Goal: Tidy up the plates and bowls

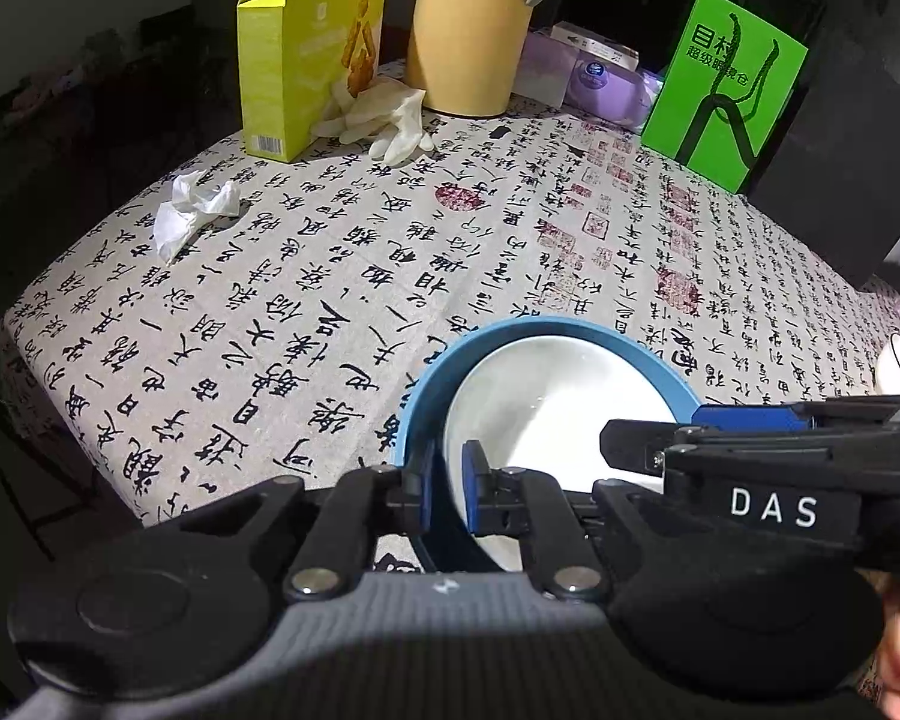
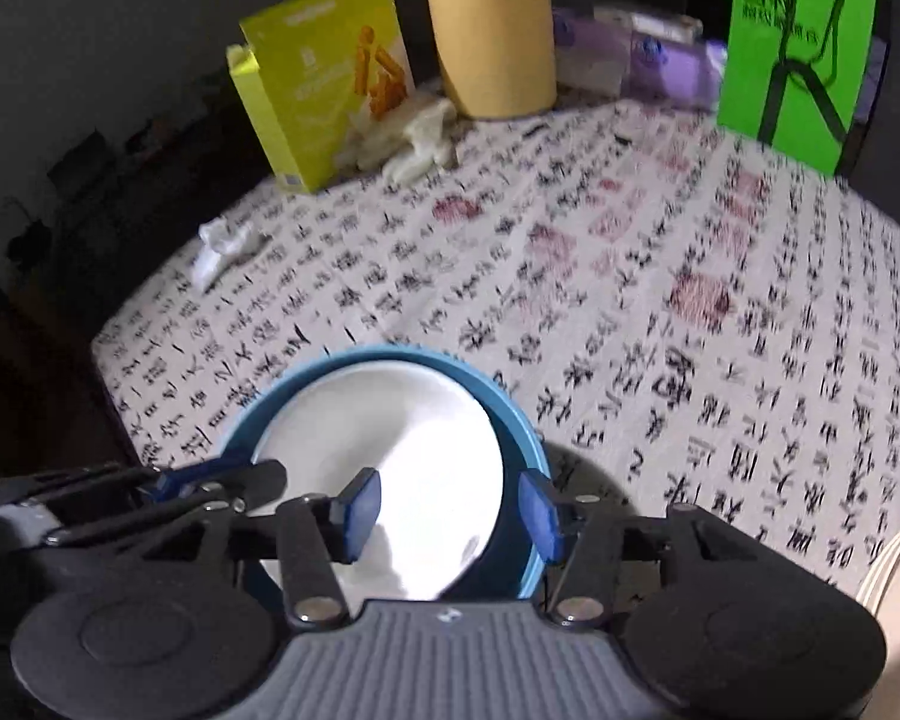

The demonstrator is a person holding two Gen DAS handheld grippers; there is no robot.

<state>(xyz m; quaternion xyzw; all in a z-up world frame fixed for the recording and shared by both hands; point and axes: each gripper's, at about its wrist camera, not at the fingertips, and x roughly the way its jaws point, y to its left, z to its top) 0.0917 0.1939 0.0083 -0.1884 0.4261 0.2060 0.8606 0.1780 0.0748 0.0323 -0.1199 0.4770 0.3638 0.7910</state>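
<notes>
A blue bowl [image 1: 546,327] stands on the calligraphy-print tablecloth [image 1: 330,270] with a white bowl [image 1: 546,396] nested inside it. My left gripper [image 1: 450,480] is shut on the near left rim of the blue bowl, and the white bowl's edge also sits between its pads. My right gripper [image 2: 450,510] is open and straddles the right side of the blue bowl [image 2: 390,354]. One pad hangs over the white bowl [image 2: 390,432] and the other stands outside the blue wall; neither presses. Each gripper shows in the other's view: the right gripper [image 1: 660,432] and the left gripper [image 2: 222,474].
At the back stand a yellow carton [image 1: 306,54], a tan jug [image 1: 474,30], purple packets [image 1: 600,78] and a green box [image 1: 726,90]. White gloves [image 1: 384,114] and a crumpled tissue [image 1: 186,210] lie on the cloth. Another white dish [image 1: 897,369] peeks in at the right edge.
</notes>
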